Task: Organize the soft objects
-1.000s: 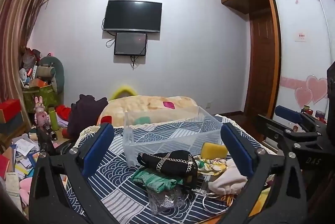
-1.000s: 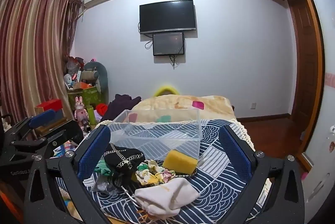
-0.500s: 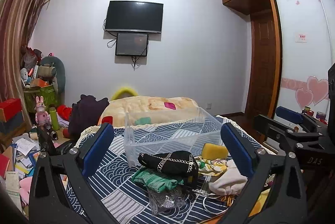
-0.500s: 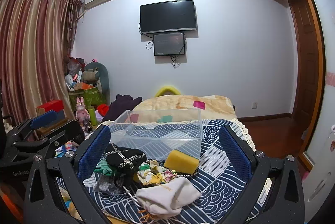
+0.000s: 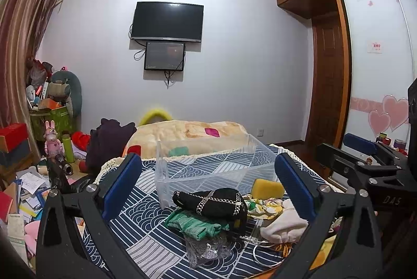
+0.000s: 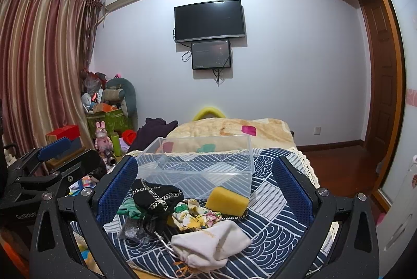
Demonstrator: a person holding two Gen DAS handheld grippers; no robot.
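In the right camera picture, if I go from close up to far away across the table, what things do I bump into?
White pouch → flowery scrunchie → yellow sponge → clear plastic bin, then the TV on the far wall.

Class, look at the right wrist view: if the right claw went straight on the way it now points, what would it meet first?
Probably the yellow sponge, which lies between the open fingers of the right claw, with the clear plastic bin just behind it. Depth is uncertain: held high enough, the claw could pass over both.
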